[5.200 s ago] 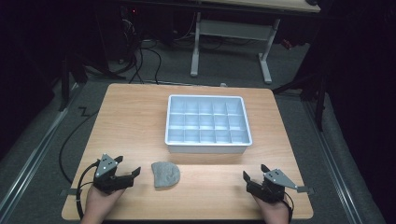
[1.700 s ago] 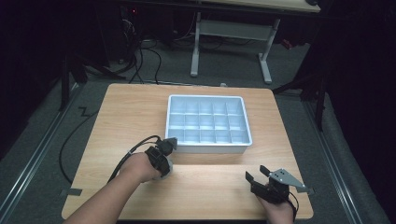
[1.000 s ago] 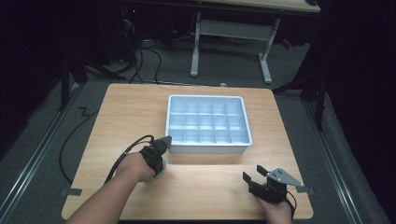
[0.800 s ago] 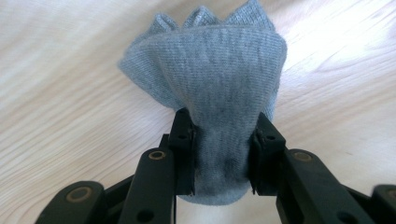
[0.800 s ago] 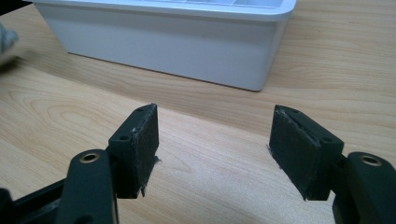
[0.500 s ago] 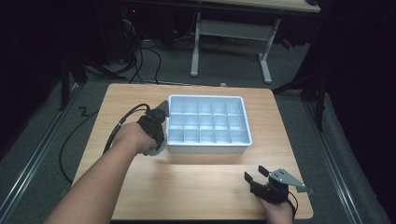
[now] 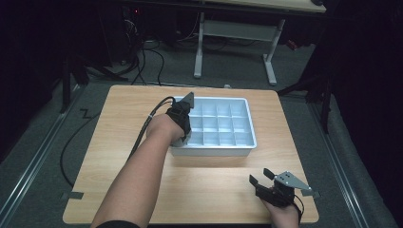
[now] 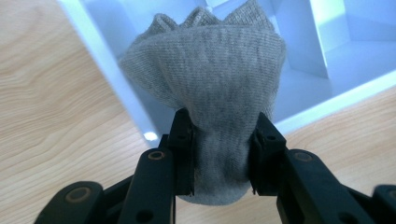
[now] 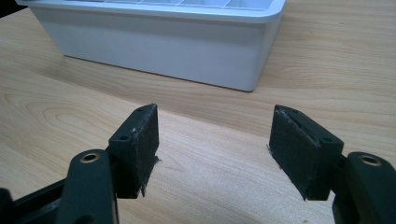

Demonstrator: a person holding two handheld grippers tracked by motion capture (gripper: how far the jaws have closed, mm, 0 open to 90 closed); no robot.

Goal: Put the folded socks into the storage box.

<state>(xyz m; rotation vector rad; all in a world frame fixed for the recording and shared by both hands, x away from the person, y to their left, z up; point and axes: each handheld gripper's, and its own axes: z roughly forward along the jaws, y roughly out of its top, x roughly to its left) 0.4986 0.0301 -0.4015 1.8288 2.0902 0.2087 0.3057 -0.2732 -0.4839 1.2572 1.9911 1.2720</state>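
My left tool (image 8: 219, 135) pinches the grey sock (image 8: 215, 79) over the tray's (image 7: 237, 148) near-left corner; not dropped yet. Right tool (image 9: 215, 149) spread, idle near the tray.

sock (image 8: 219, 84) over tray (image 7: 244, 142) corner, on table (image 7: 109, 142)

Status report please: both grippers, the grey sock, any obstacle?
Left gripper shut on grey sock, above tray corner. Right gripper open, idle. No obstacle seen.

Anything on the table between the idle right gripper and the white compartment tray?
Nothing: in the right gripper view, bare wooden tabletop runs from the open right gripper to the white plastic compartment tray. The high view shows the same.
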